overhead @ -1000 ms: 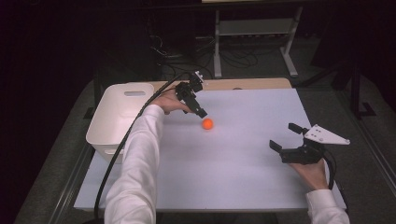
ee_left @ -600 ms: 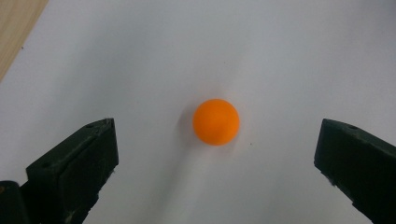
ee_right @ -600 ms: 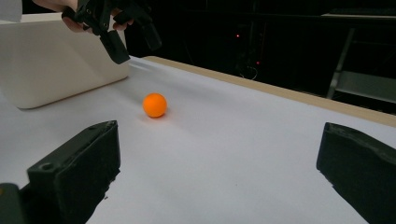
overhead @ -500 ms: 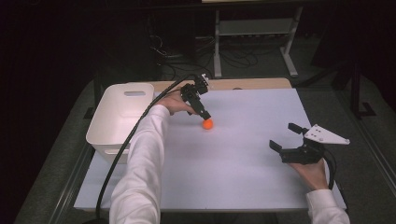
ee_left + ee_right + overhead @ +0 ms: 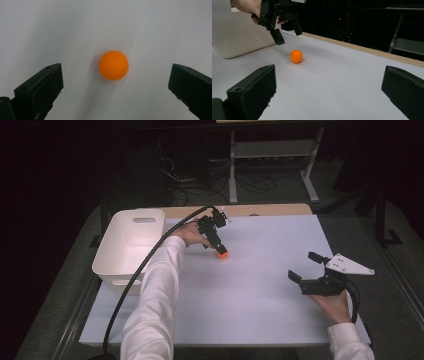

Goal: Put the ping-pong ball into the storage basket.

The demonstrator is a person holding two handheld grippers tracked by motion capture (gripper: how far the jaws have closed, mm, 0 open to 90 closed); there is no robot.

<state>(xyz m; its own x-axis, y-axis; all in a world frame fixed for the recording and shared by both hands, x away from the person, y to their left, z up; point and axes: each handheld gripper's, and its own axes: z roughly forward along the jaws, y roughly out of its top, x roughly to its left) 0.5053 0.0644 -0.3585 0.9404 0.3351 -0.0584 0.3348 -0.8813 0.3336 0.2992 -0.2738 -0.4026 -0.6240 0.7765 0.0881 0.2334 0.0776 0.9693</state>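
**Closing in on the orange ball**

Hovering over the orange ball (image 5: 222, 253), the left gripper (image 5: 218, 246) points its jaws down at it from the side of the white bin (image 5: 116, 255). The left gripper view looks straight along those jaws: they stand wide apart, nothing between them but the ball (image 5: 113, 65), which rests on the white table (image 5: 260, 300) roughly midway between them and touches neither. From the right gripper view, the left gripper (image 5: 287, 32) hangs just above and behind the ball (image 5: 296, 56), its tips clear of the surface.

The right gripper (image 5: 305, 268) rests well apart, near the table's right edge, jaws also spread wide and empty, aimed across the table toward the ball.

The step in hand looks like the approach for a pickup, with the grasp itself not yet made. The next move calls for lowering the left gripper until the tips flank the ball at its widest part, then closing gently. A round, light ball rolls easily, so an off-centre pinch or a nudge from one jaw could send it away. The bin beside the hand seems the likely place for it.
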